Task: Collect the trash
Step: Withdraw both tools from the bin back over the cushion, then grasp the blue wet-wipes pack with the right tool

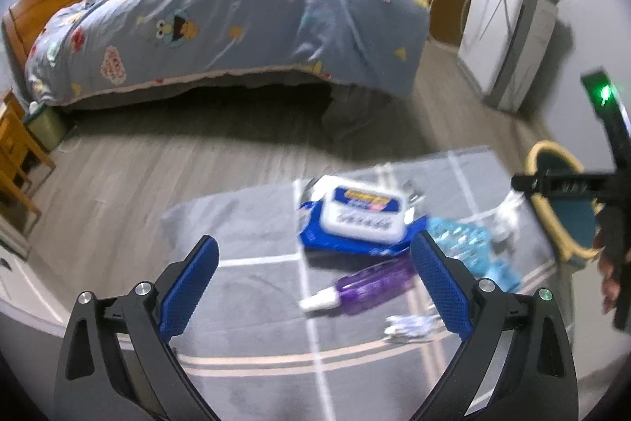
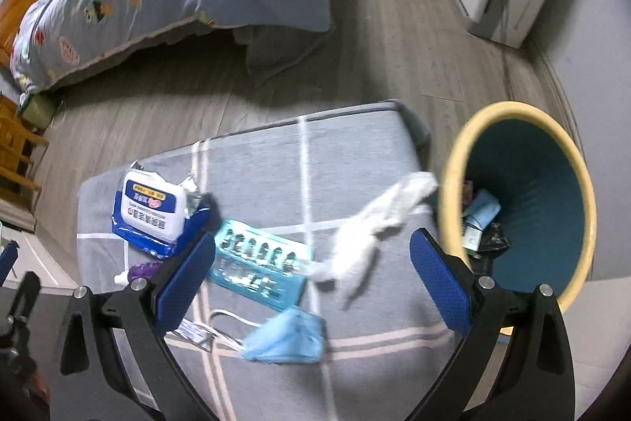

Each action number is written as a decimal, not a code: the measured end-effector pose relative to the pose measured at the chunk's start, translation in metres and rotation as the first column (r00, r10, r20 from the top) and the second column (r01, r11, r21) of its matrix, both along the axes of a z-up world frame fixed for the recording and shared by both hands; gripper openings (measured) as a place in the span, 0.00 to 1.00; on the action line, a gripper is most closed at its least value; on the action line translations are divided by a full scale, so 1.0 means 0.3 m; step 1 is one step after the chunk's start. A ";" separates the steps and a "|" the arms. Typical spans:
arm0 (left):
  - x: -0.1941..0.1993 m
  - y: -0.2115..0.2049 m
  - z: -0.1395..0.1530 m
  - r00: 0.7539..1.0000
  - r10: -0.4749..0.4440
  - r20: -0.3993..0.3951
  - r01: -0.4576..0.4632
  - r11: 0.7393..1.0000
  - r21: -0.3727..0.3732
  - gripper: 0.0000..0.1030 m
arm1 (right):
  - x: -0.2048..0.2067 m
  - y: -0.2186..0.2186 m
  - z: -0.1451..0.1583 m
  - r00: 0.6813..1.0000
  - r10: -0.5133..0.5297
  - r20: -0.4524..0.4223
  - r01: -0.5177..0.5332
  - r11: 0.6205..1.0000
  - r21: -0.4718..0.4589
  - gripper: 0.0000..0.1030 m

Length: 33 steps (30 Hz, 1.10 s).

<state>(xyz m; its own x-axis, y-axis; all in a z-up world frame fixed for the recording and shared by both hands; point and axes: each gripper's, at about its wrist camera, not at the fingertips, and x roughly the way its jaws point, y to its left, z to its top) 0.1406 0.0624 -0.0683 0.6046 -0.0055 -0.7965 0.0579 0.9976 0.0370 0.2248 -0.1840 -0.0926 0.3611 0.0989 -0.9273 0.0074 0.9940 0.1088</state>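
Trash lies spread on a grey mat [image 1: 244, 235] with pale stripes, and the left wrist view looks down on it from above. The left gripper [image 1: 315, 287] hangs over the mat with its jaws wide apart and nothing between them, so I judge it is ready to take a piece and has not chosen one yet. Between the blue pads I see a purple tube [image 1: 366, 289] with a white tip, lying flat near the middle of the mat. Beyond it is a blue wipes pack [image 1: 361, 219] toward the far edge, and a small crumpled wrapper [image 1: 410, 328] lies closer to the near edge. The picture is blurred, so small details I cannot tell.

The right wrist view shows the right gripper [image 2: 311, 283], also spread open and empty, above the right part of the mat. Under it lie a light blue blister tray [image 2: 260, 263], a white crumpled tissue [image 2: 378, 223] and a blue face mask [image 2: 284, 340] near the near edge. A bin [image 2: 453, 184] with a yellow rim stands on the floor just beside the right edge of the mat, and some rubbish is already at its bottom. I think the bin is kept so close so that each piece needs only a short carry.
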 end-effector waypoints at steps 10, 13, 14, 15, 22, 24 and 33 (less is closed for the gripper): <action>0.052 0.126 -0.079 0.998 0.021 -0.055 -0.022 1.000 -0.008 0.94 | 0.104 0.211 -0.130 0.995 0.071 -0.065 -0.071 0.997 -0.006 0.94; 0.066 0.140 -0.099 0.997 0.017 -0.075 -0.017 1.000 -0.010 0.94 | 0.130 0.244 -0.174 0.992 0.075 -0.101 -0.071 0.997 0.040 0.86; 0.070 0.139 -0.103 0.997 0.009 -0.079 -0.009 1.000 -0.004 0.94 | 0.138 0.255 -0.190 0.990 0.077 -0.115 -0.071 0.996 0.051 0.83; 0.073 0.139 -0.105 0.997 0.003 -0.081 -0.003 1.000 0.001 0.94 | 0.144 0.263 -0.205 0.989 0.077 -0.126 -0.071 0.996 0.054 0.82; 0.093 0.142 -0.112 0.996 -0.016 -0.085 0.014 1.000 -0.026 0.94 | 0.166 0.286 -0.268 0.981 0.067 -0.182 -0.044 0.991 0.129 0.51; 0.100 0.136 -0.113 0.996 -0.020 -0.089 0.017 0.999 -0.035 0.94 | 0.166 0.292 -0.280 0.979 0.072 -0.191 -0.045 0.989 0.140 0.42; 0.105 0.099 -0.098 0.996 -0.028 -0.085 0.024 0.998 -0.051 0.94 | 0.143 0.262 -0.234 0.984 0.064 -0.165 -0.031 0.979 0.201 0.08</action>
